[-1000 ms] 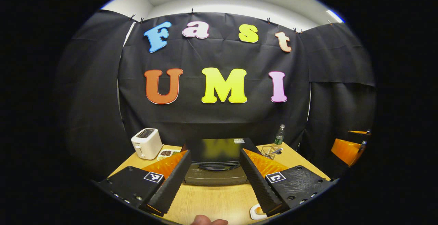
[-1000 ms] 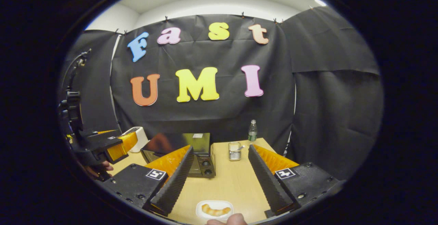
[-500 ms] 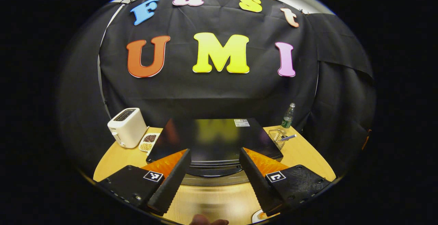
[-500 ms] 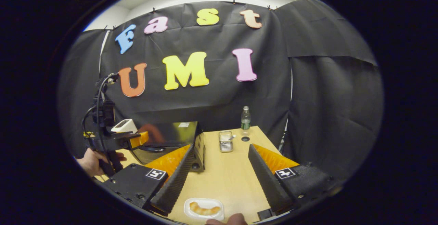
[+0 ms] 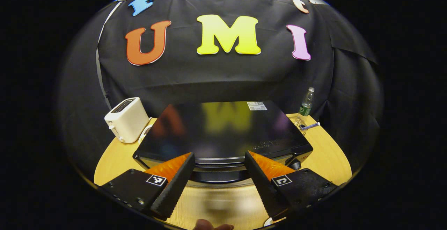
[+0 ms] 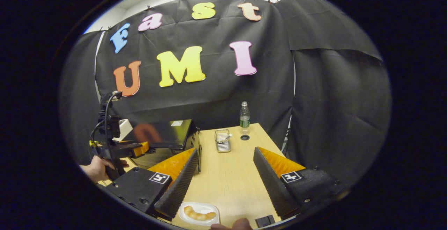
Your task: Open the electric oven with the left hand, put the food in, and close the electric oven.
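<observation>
Left tongs [image 5: 219, 174] at the oven [image 5: 223, 132] front, both tongs gaping and empty.
I've closed in since a second ago: the oven looms larger, its top edge just past my fingertips. Right tongs [image 6: 225, 174] hover over open bench [image 6: 237, 174]; the food [image 6: 197, 214] sits on its plate [image 6: 200, 209] at the near edge.

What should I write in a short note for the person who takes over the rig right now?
Left gripper: open, empty, in front of the electric oven, at the top of its door.
Right gripper: open, empty, above the table; the food lies on a white plate near its left finger.
Done: nothing; the oven door appears shut.
Left: grip the handle and open the door with the left gripper, put the food in, close the oven.
</observation>
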A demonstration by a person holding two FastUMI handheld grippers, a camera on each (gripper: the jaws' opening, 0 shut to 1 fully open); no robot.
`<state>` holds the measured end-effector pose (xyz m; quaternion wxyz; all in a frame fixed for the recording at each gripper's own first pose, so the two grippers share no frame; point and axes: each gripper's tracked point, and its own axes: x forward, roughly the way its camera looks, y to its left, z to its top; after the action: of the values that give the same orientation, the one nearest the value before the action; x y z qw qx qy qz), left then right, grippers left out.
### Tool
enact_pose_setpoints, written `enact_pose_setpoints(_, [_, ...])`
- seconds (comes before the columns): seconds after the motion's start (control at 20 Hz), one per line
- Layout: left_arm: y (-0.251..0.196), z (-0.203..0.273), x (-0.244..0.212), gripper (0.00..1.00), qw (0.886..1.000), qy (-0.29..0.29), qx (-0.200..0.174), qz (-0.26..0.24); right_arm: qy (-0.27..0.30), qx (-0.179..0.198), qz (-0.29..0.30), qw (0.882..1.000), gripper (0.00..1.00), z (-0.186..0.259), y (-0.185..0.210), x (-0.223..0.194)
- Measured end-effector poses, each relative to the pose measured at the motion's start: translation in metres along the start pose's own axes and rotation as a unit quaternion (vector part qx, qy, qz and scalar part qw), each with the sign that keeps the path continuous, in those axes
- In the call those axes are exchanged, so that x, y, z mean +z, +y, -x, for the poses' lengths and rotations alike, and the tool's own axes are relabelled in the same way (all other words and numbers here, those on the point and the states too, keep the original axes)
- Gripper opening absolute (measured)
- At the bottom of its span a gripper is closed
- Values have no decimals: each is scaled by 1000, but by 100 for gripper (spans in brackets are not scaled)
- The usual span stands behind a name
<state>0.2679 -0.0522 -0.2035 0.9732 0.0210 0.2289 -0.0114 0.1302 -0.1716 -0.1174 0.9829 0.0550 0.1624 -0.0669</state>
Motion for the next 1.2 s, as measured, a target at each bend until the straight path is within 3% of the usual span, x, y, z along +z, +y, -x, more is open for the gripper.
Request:
enact_pose_setpoints(0.05, [0, -3, 8, 100, 1000, -16, -2, -7, -2, -4, 1, 1000, 97, 3, -1, 0])
enact_pose_setpoints(0.1, [1, -2, 3, 96, 1000, -10, -1, -7, -3, -8, 1, 1000, 97, 7, -2, -1])
enact_pose_setpoints(0.35, [-1, -1, -12, 97, 1000, 13, -21, 8, 3, -26, 0, 1000, 97, 27, -1, -12])
enact_pose_setpoints(0.55, [1, 20, -97, 97, 992, 118, -24, 29, 6, -42, -5, 999, 97, 52, -2, -21])
enact_pose_setpoints(0.6, [1, 25, -115, 88, 991, 127, -28, 31, 6, -47, -4, 999, 97, 59, -3, -23])
enact_pose_setpoints(0.65, [1, 32, -129, 95, 990, 132, -30, 29, 6, -52, -4, 999, 97, 64, -4, -25])
enact_pose_setpoints(0.7, [2, 38, -140, 95, 991, 128, -33, 20, 8, -57, -4, 998, 97, 70, -4, -28])
enact_pose_setpoints(0.75, [1, 43, -151, 87, 990, 138, -36, 17, 11, -60, -4, 998, 97, 74, -3, -33])
enact_pose_setpoints(0.8, [-1, 45, -156, 95, 989, 140, -40, 13, 15, -62, -5, 998, 97, 78, -2, -36])
enact_pose_setpoints(1.0, [1, 50, -187, 96, 983, 172, -48, 28, 17, -71, 0, 997, 97, 97, 4, -44])
enact_pose_setpoints(1.2, [2, 54, -208, 96, 981, 189, -51, 1, 18, -83, 9, 996, 97, 112, 7, -48])
